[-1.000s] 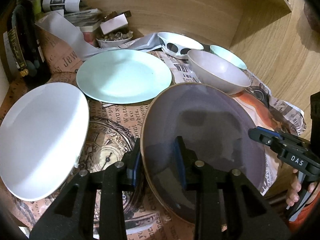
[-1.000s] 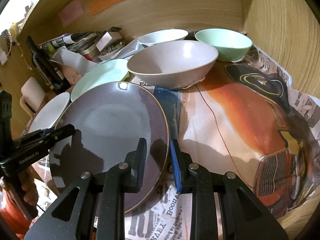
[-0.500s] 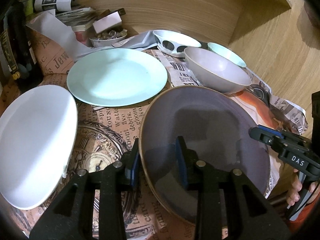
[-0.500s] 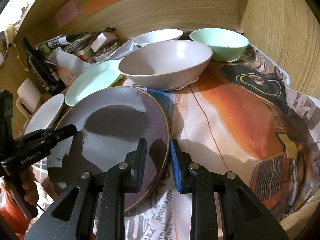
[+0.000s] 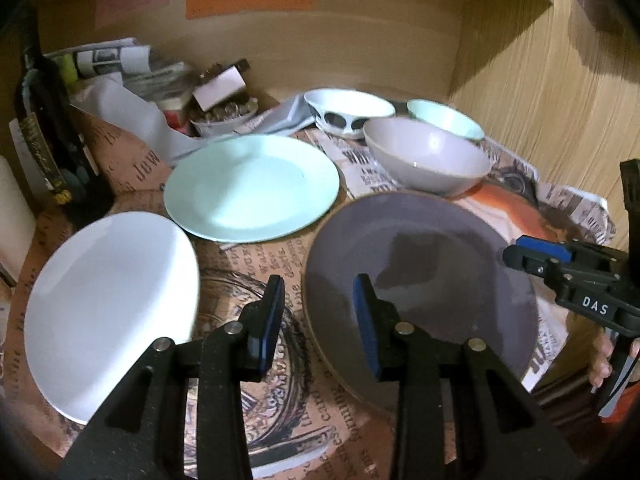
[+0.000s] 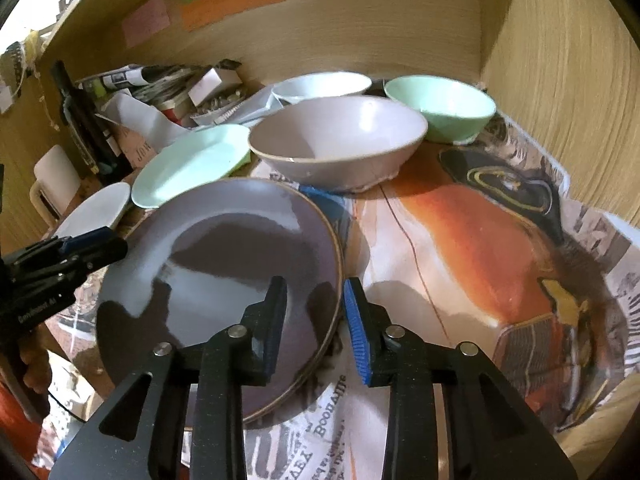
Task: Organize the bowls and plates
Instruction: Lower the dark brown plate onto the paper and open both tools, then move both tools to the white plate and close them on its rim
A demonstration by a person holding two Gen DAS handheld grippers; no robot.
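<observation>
Hiding the near edge of the round dark mauve plate with its tan rim (image 5: 440, 272) behind black gripper arms in both views. Straddling that plate's left rim with the left gripper (image 5: 318, 300), pads standing apart and not pressing. Straddling its right rim with the right gripper (image 6: 314, 300), jaws having just been opening and now gaping, rim between them but unclamped. Blurring the glossy white plate (image 5: 108, 304) at the left; half-covering the small mint-green bowl (image 5: 444, 120) behind the wide grey-lilac bowl (image 5: 428, 160); losing the back clutter in shadow. Leaving a narrow gap to the pale mint plate (image 5: 252, 188) and open printed newspaper (image 6: 460, 260) running right to the wooden side wall (image 6: 560, 100).
</observation>
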